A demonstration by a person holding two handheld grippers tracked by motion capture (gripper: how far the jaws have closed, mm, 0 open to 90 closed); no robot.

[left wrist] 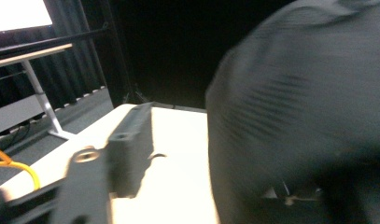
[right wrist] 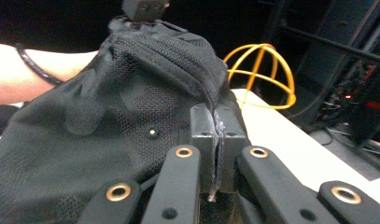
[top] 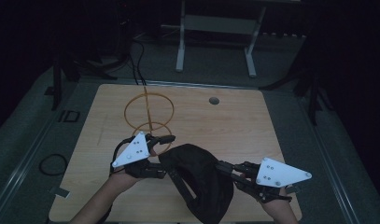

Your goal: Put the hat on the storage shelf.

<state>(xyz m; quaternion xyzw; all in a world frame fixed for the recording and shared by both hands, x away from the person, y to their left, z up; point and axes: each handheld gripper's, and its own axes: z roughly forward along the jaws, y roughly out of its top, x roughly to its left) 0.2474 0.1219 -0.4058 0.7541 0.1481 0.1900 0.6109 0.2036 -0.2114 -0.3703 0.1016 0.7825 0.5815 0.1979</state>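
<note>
A black mesh fabric item (top: 201, 182), shaped like a cap or a soft bag, hangs between my two grippers over the front of the wooden table (top: 262, 130). My right gripper (top: 221, 167) holds its right side. In the right gripper view its jaws (right wrist: 218, 126) are pressed together on a seam edge of the fabric (right wrist: 108, 116). My left gripper (top: 165, 156) is at the item's left edge with its jaws spread. In the left gripper view one finger (left wrist: 129, 144) stands apart from the fabric (left wrist: 299, 116), which hides the other finger.
A yellow wire frame (top: 149, 112) of rings stands on the table just beyond my left gripper, also visible as a yellow wire frame (right wrist: 260, 74) in the right gripper view. A round cable hole (top: 214, 100) lies at the back. A white-legged desk (top: 215, 28) stands beyond the table.
</note>
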